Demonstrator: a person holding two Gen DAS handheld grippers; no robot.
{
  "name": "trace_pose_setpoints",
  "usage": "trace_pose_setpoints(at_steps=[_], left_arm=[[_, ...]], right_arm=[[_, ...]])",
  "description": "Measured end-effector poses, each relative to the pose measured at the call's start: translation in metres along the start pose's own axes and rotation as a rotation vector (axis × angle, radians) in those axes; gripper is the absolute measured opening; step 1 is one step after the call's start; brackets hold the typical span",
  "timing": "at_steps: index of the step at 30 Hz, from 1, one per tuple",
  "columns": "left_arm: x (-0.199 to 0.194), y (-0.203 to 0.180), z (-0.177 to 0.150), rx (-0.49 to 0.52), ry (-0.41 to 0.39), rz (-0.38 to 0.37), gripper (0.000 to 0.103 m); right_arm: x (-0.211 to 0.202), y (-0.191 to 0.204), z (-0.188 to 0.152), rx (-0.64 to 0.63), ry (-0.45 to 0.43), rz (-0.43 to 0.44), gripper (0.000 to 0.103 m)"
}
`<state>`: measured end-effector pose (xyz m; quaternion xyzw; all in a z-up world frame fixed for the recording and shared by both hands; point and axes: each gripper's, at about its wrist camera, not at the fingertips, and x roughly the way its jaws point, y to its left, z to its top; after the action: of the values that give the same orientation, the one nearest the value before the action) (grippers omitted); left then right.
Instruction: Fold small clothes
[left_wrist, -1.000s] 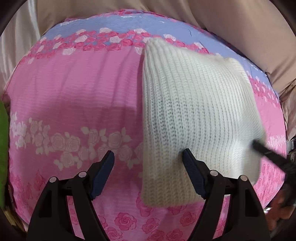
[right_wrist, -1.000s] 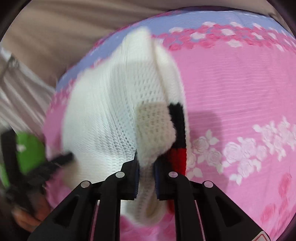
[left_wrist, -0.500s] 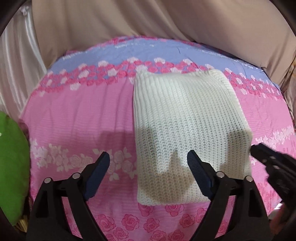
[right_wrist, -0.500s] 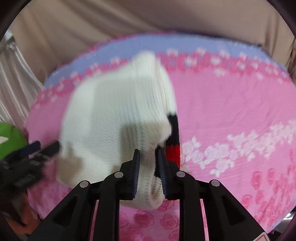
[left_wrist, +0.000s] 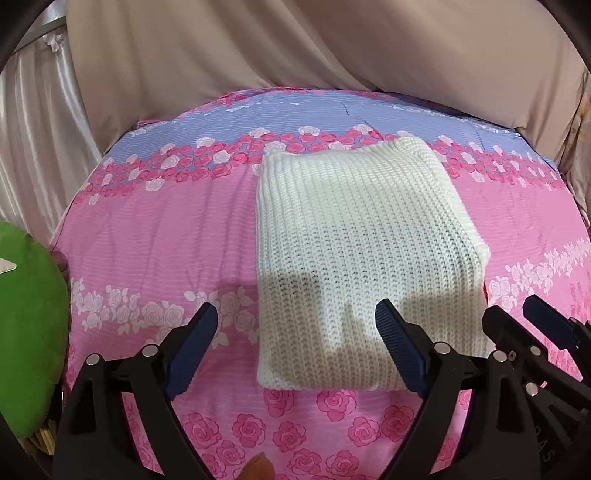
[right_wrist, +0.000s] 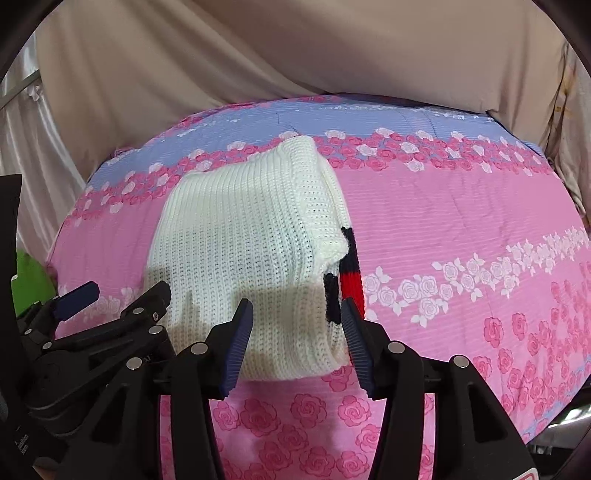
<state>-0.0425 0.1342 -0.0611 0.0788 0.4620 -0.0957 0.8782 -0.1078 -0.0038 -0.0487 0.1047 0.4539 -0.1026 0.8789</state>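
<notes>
The folded cream-white ribbed knit sweater is plain on top; in the right wrist view its right edge shows navy and red stripes. Under it, the pink floral bedsheet has fine pale horizontal lines, a lavender-blue band at the far edge, rows of deep pink and white roses, and a band of white roses across the middle. The left gripper and the right gripper are black with dark blue ribbed pads. A bright green cushion sits at the left, with beige draped curtain behind.
</notes>
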Motion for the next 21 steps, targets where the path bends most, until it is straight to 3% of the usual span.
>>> trace_pose_setpoints(at_steps=[18, 21], left_arm=[[-0.0010, -0.0030, -0.0056, -0.007, 0.013, 0.019, 0.084], [-0.0009, -0.0013, -0.0057, -0.020, 0.010, 0.044, 0.092]], right_arm=[[0.0005, -0.0013, -0.0074, -0.015, 0.018, -0.005, 0.050], [0.0004, -0.0031, -0.0071, -0.013, 0.019, 0.003, 0.050]])
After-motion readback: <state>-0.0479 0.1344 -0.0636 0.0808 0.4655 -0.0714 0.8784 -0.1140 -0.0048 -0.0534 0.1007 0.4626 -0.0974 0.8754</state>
